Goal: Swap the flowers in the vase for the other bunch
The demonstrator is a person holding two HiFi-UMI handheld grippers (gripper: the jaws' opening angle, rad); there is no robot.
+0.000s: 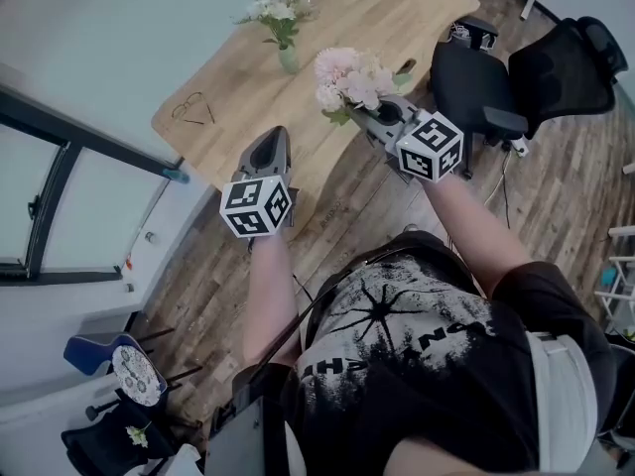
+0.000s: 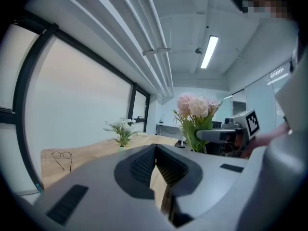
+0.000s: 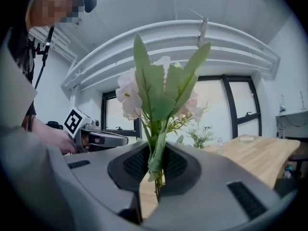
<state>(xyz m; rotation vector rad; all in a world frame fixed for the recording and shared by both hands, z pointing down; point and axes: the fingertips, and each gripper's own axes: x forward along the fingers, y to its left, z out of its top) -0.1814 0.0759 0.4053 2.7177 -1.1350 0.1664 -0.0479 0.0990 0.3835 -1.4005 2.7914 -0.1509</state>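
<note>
One pink bunch (image 3: pixel 155 93) between right fingers (image 3: pixel 179 165)

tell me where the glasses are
In the head view the glasses lie near the left end of the wooden table, left of the vase holding white flowers.

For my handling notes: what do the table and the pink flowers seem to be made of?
Table: likely wood or wood-look laminate, matte; grain lines show. Pink flowers: possibly artificial, cloth-like petals, flat stiff leaves; not certain.

one pink bunch (image 1: pixel 349 77), one white bunch (image 1: pixel 278 10), one vase (image 1: pixel 288 61)
</note>
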